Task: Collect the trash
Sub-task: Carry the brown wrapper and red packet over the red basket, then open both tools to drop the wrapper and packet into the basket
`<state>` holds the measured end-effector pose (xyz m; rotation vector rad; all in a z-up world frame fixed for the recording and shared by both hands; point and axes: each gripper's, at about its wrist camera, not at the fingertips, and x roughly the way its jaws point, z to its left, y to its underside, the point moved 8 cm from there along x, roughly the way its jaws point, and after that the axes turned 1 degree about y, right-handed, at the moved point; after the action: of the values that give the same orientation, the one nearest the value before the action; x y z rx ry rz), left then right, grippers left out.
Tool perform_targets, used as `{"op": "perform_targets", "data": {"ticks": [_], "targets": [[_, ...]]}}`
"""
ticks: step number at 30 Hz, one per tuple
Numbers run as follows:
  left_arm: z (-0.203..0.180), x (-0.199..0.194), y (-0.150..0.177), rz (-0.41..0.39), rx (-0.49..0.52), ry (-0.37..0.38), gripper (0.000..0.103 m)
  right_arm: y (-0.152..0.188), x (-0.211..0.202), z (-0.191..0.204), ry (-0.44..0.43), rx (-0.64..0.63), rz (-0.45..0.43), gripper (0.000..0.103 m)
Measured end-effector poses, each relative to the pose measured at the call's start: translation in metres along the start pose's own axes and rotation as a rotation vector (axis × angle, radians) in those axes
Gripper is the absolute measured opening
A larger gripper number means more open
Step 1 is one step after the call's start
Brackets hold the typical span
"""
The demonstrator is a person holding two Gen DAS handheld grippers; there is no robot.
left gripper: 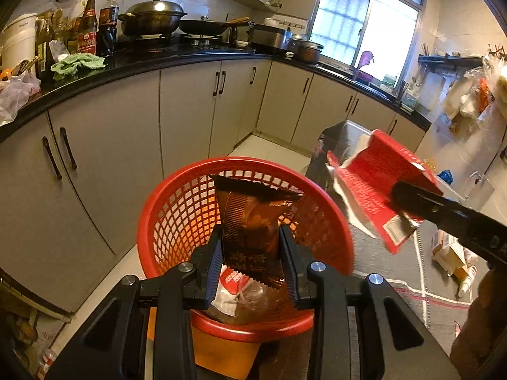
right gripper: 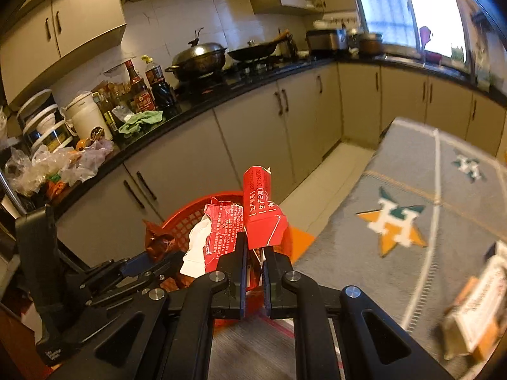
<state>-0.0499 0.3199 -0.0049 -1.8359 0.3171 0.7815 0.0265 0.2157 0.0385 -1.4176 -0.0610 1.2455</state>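
Left tool grips brown wrapper | right tool clamps torn red carton | red basket bottom hidden

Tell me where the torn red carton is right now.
The torn red carton is clamped in the right gripper, held in the air at the red basket's right rim. In the left wrist view it hangs right of the brown wrapper.
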Motion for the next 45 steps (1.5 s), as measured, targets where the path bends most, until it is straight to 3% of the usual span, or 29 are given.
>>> {"op": "perform_targets", "data": {"ticks": [10,29,31,33,34,45], "targets": [[0.014,0.021,0.002,0.03,-0.015,-0.02,0.033,0.013,0.03,-0.005,-0.034,0.018,0.051,0.009],[0.017,0.029,0.002,0.044,-0.011,-0.017,0.033,0.017,0.042,-0.009,-0.066,0.059,0.079,0.011],[0.017,0.029,0.002,0.046,-0.014,-0.012,0.035,0.017,0.042,-0.009,-0.074,0.066,0.083,0.012],[0.018,0.028,0.001,0.044,-0.019,-0.011,0.049,0.017,0.041,-0.008,-0.085,0.071,0.087,0.013],[0.018,0.027,0.001,0.038,-0.018,-0.013,0.05,0.017,0.04,-0.008,-0.083,0.07,0.083,0.013],[0.014,0.016,-0.001,0.029,-0.022,0.002,0.053,0.015,0.03,-0.008,-0.101,0.076,0.06,0.016]]}}
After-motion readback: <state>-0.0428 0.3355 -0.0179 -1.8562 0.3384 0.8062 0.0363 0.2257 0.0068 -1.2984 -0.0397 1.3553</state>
